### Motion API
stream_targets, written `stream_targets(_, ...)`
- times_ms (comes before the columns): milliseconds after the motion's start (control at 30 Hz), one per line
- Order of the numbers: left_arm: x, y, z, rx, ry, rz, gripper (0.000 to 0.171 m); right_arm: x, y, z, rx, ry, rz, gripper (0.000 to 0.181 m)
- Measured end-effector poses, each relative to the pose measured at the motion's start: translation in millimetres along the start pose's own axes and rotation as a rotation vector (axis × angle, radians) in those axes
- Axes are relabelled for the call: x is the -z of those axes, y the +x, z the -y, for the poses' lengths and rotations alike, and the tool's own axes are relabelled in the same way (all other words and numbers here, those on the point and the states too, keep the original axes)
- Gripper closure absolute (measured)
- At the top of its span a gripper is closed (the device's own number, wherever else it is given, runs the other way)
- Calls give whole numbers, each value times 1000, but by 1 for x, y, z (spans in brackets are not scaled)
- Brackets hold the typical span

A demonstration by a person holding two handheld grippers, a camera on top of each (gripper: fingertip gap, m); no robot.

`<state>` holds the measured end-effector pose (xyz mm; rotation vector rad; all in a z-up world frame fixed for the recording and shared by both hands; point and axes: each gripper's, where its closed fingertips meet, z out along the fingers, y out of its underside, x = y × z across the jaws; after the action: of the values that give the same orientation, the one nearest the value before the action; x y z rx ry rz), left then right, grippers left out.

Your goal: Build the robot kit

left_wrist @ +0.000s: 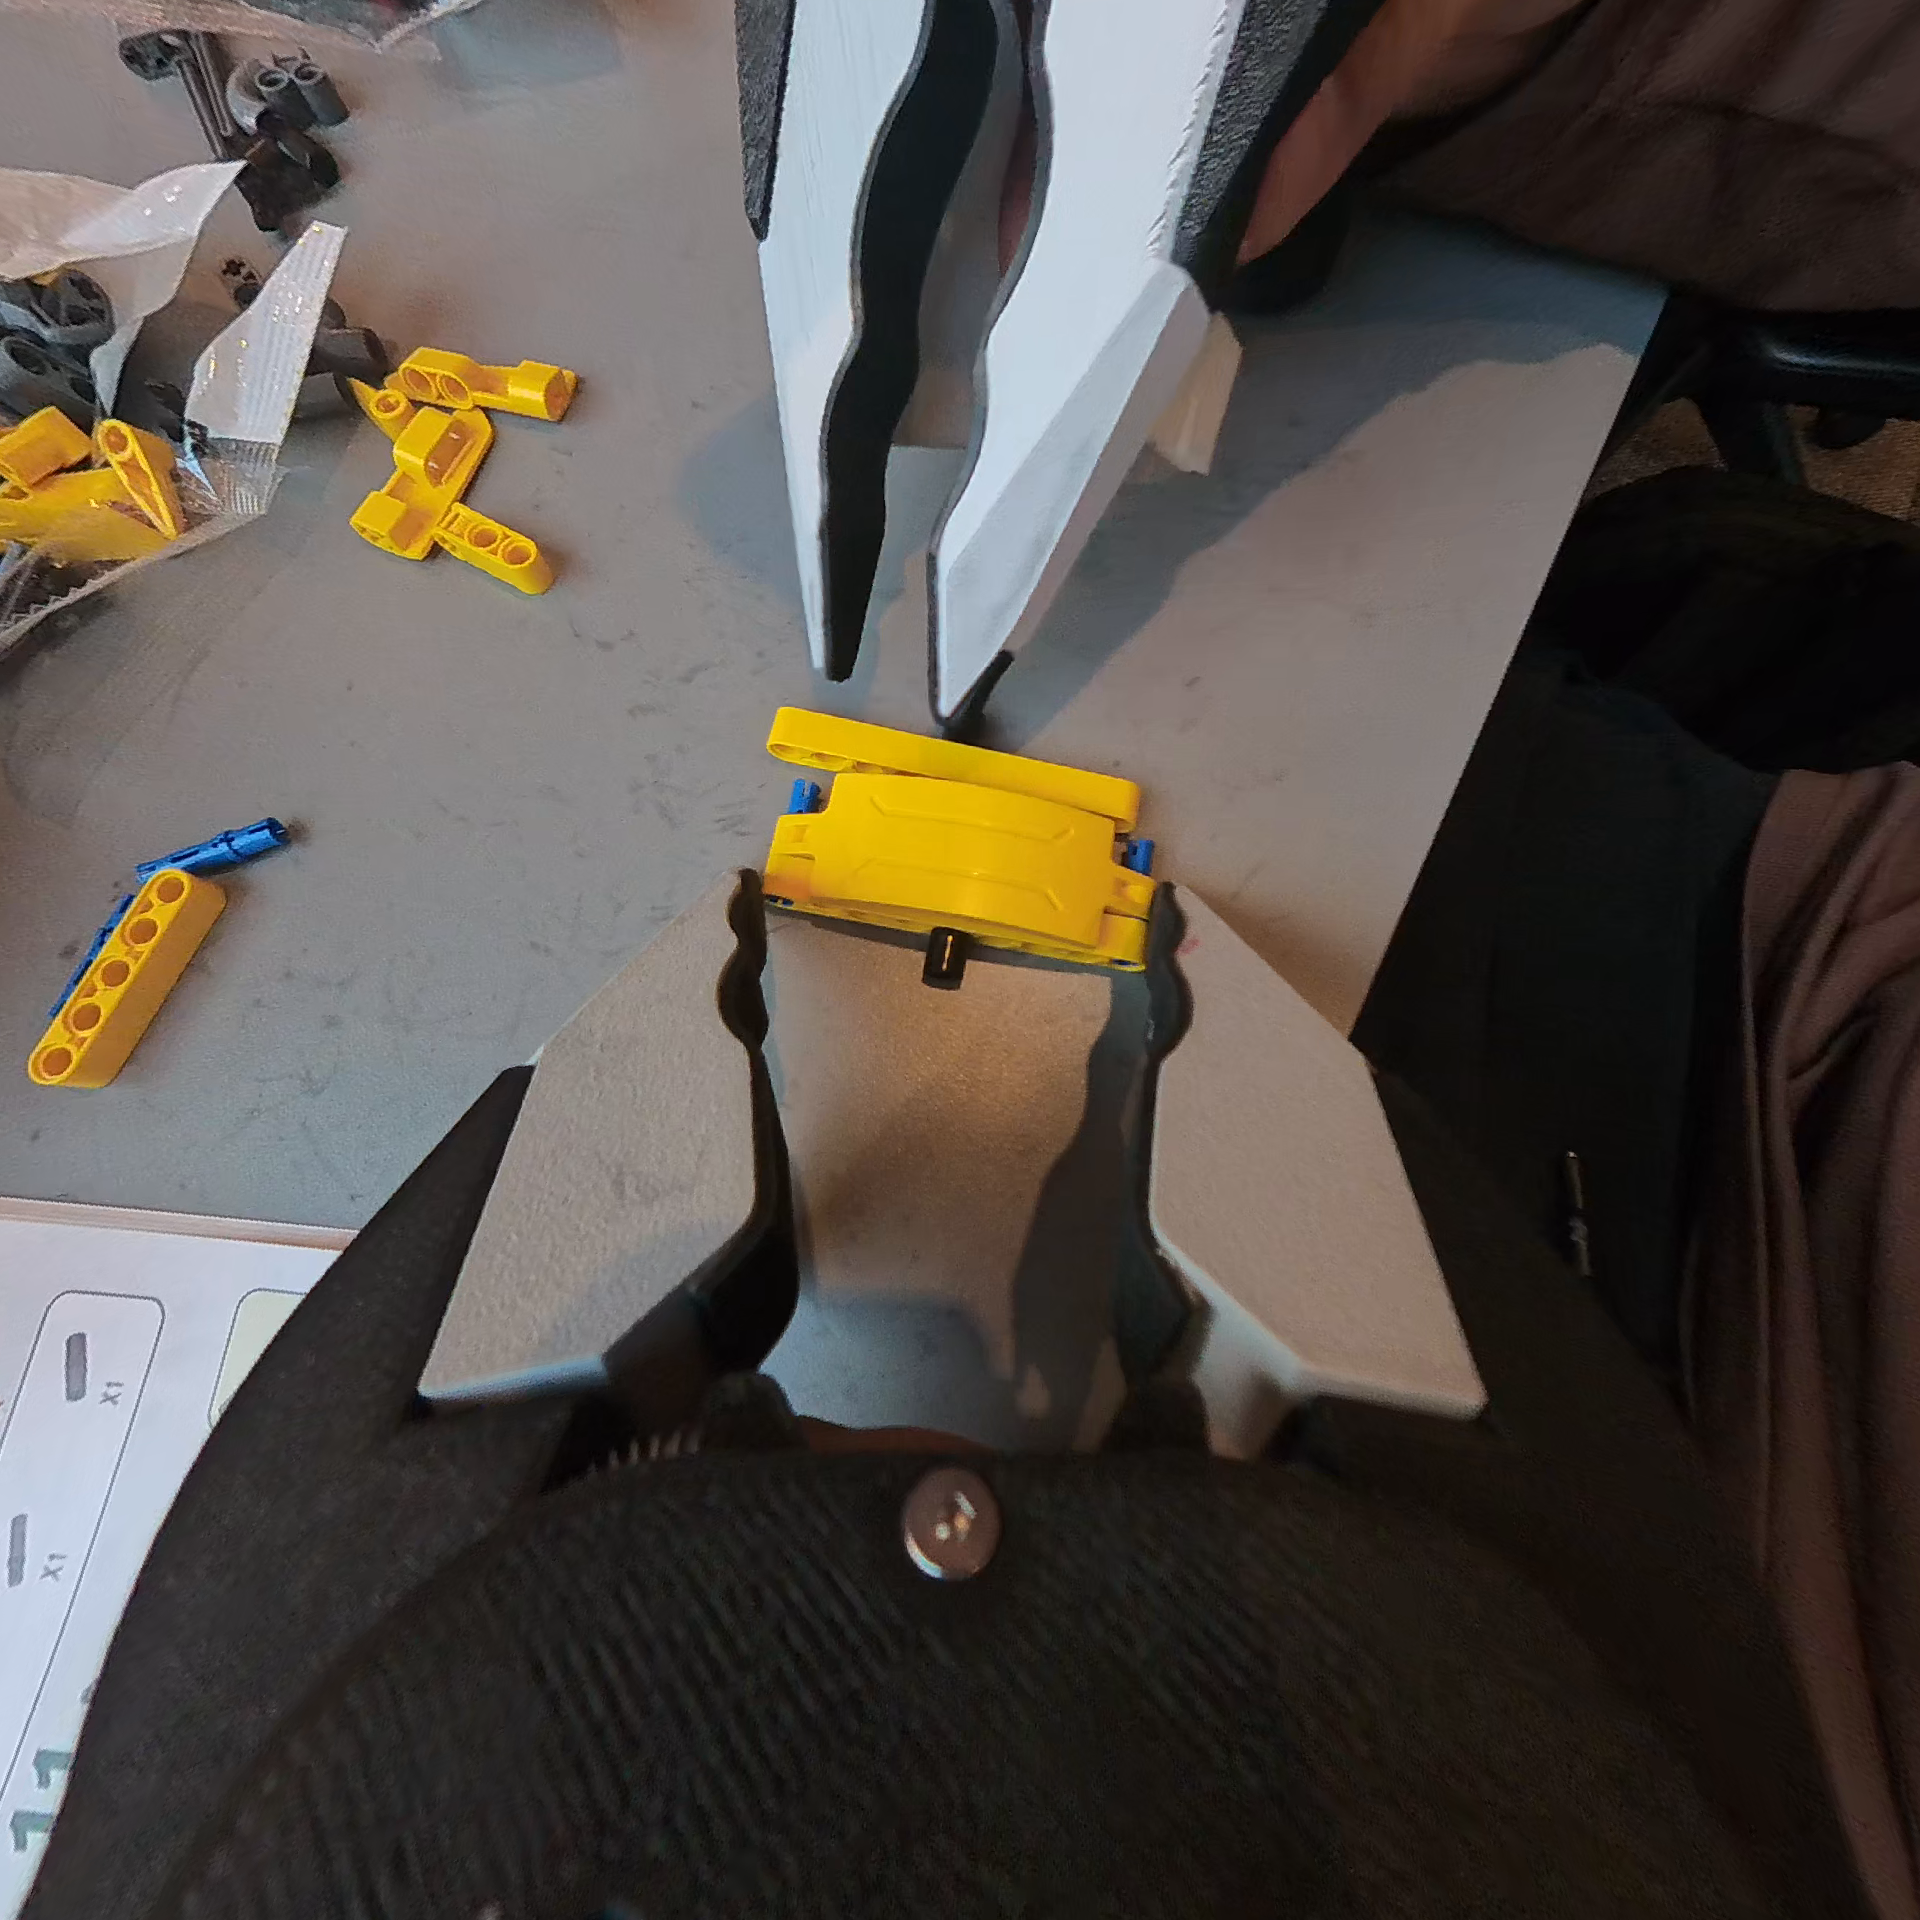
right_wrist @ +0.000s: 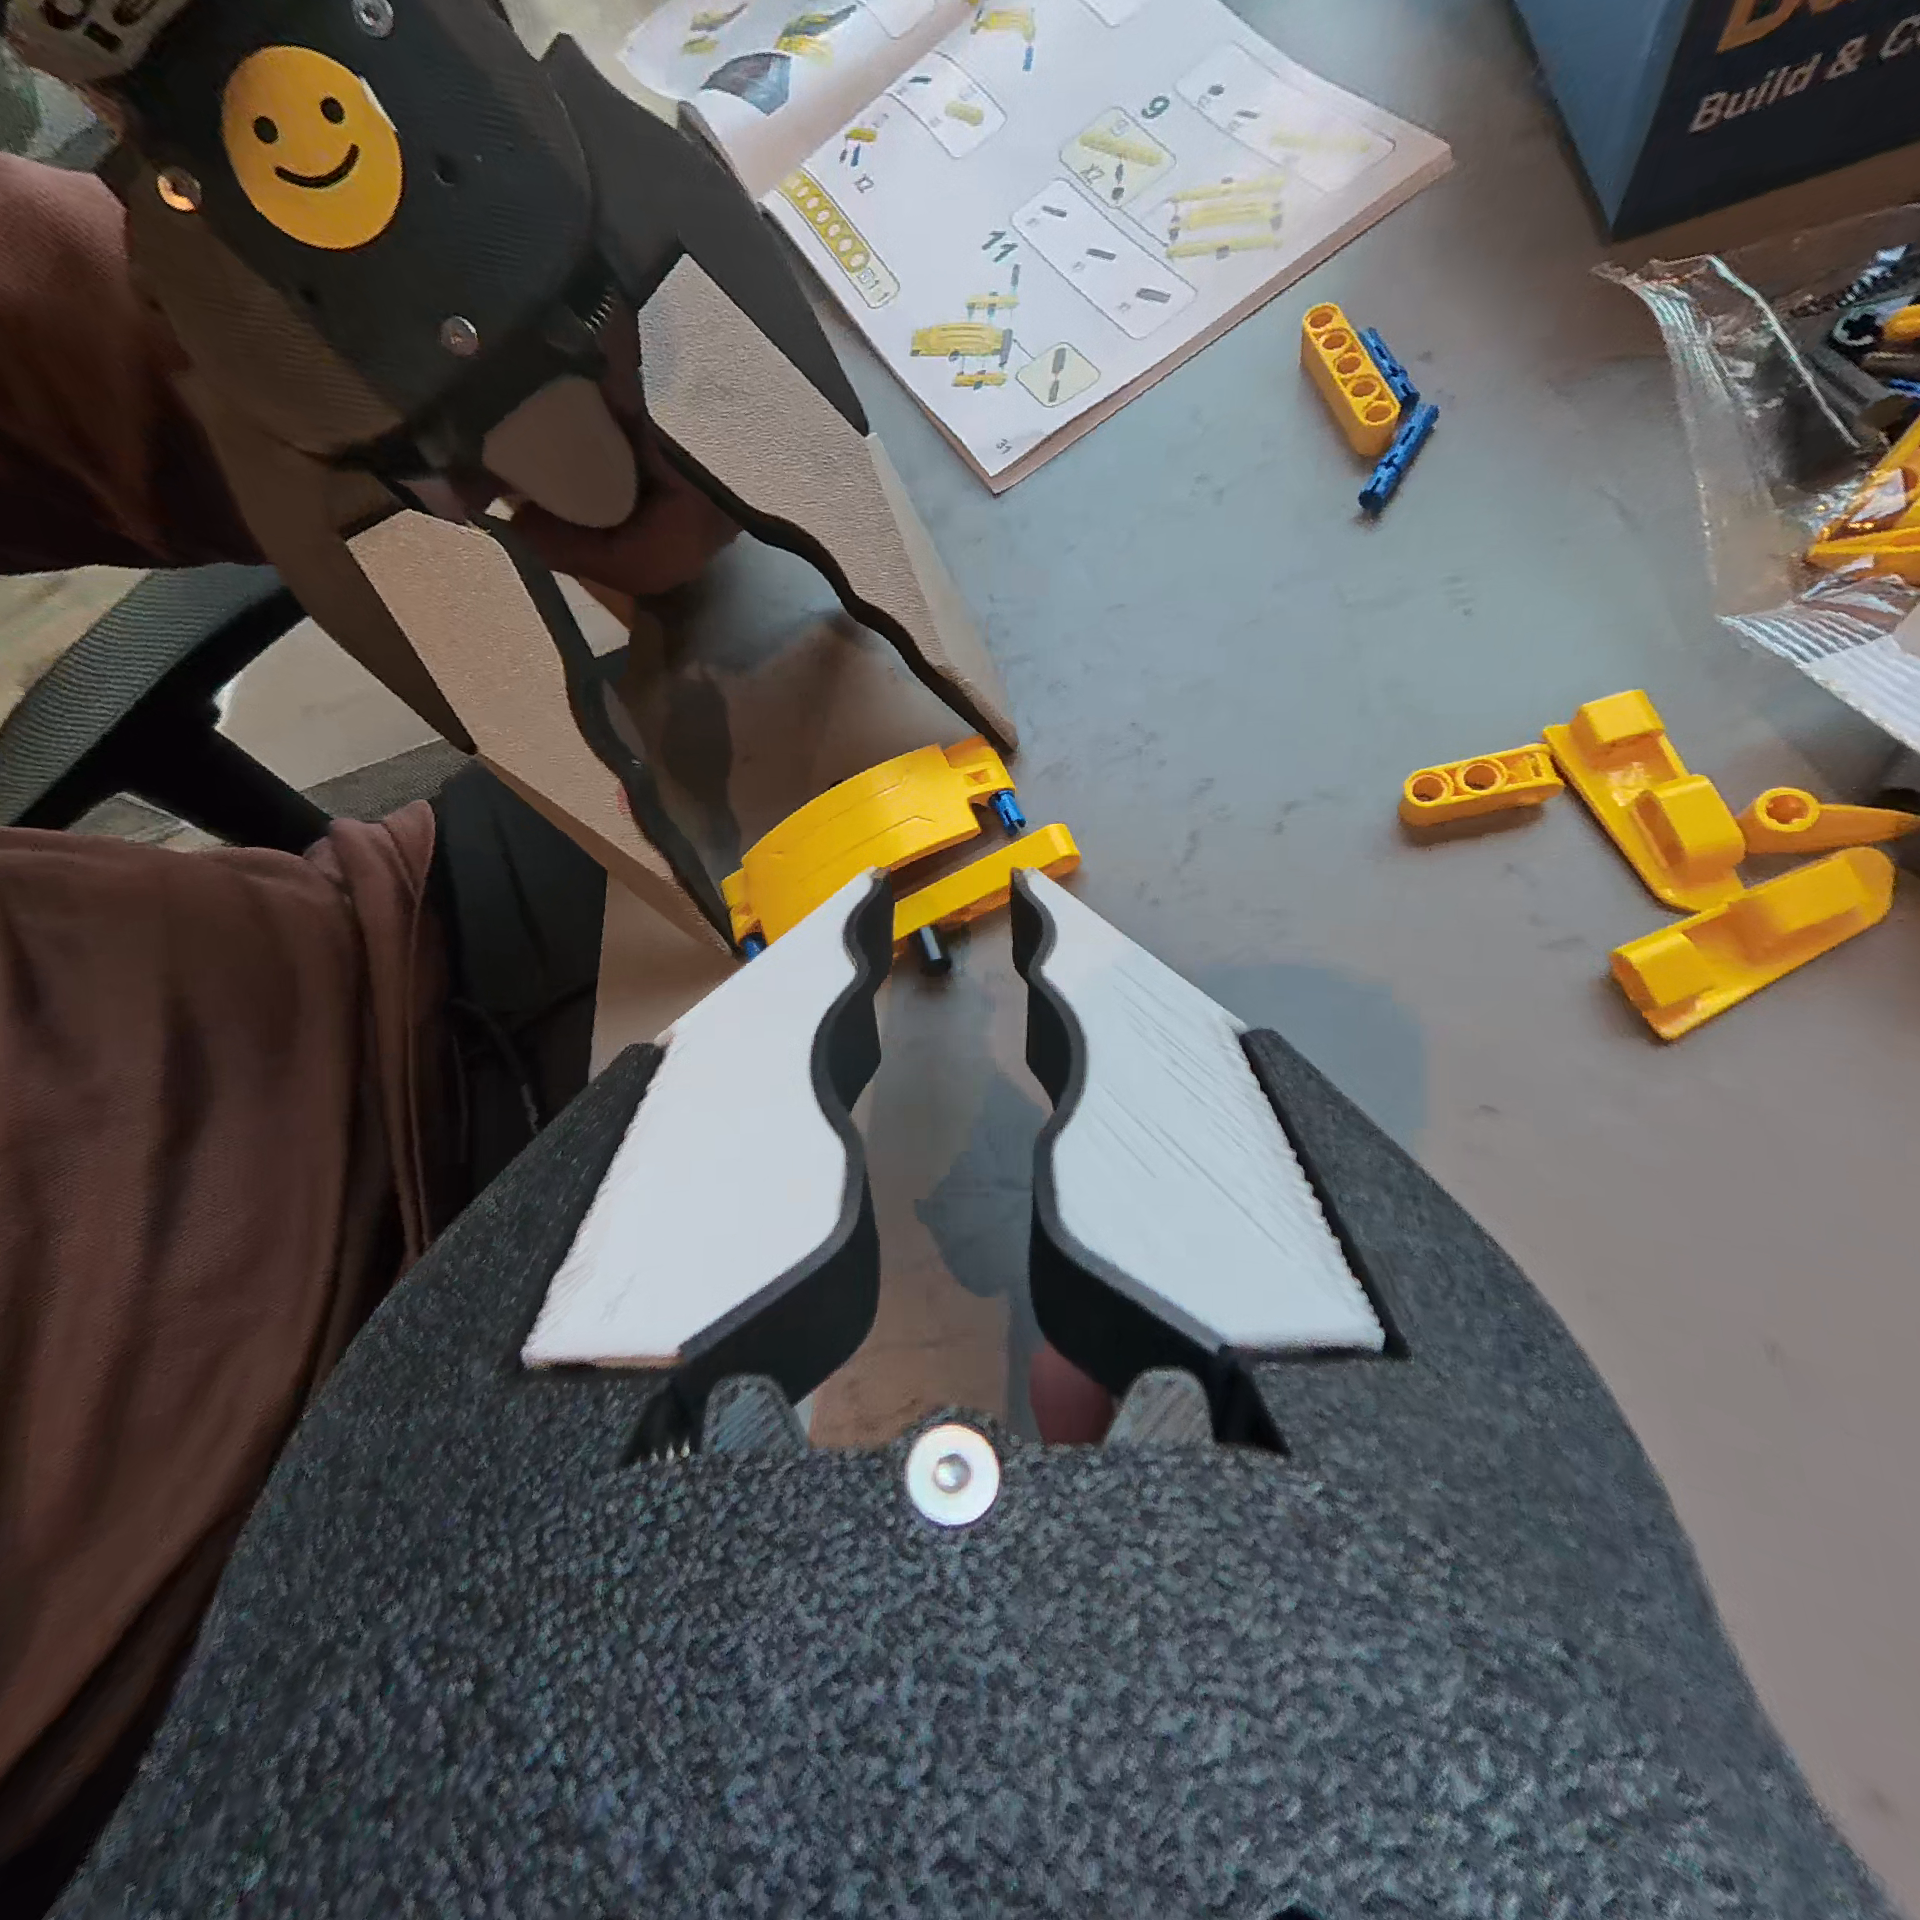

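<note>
Near the table's edge the yellow curved-panel assembly (left_wrist: 961, 868) is clamped across its long axis by the left gripper (left_wrist: 956, 914), while the right gripper (right_wrist: 951, 883), jaws narrowly parted, is poised over the yellow beam (right_wrist: 987, 878) alongside.

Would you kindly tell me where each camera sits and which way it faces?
Left wrist view: on the left gripper, looking along its grey fingers clamping the yellow plastic brick assembly on the grey table; the white-fingered right gripper faces it.
Right wrist view: on the right gripper, facing the opposite way; a brown sleeve shows.
Shared: assembly, both grippers, open instruction booklet.
</note>
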<state>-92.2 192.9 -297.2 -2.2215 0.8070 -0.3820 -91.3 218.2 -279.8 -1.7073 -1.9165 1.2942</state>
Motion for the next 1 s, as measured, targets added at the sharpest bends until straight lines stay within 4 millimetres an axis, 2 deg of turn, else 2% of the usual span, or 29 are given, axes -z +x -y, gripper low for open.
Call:
stream_targets(133, 0, 1, 0, -4, 0, -7, 100, -3, 6, -5, -4, -40, -35, 161)
stream_targets(267, 0, 2, -1, -49, -4, -39, 99, -3, 12, -7, 68, -62, -98, 164)
stream_targets(433, 2, -12, -1, -55, -4, -48, 99, -1, 0, -7, 156, -52, -31, 158)
stream_targets(600, 3, -11, 1, -33, 6, -98, 100, 7, -11, -6, 227, -27, 53, 151)
stream_targets(667, 3, -10, 1, -31, 8, -111, 99, 8, -5, -5, 262, -20, 20, 153)
stream_targets(800, 3, -9, 0, -42, 6, -108, 99, -3, 5, -17, 290, -134, -40, 151)
stream_targets(1000, 2, -8, 0, -63, 2, -107, 99, -8, 3, -12, 275, -127, -24, 149)
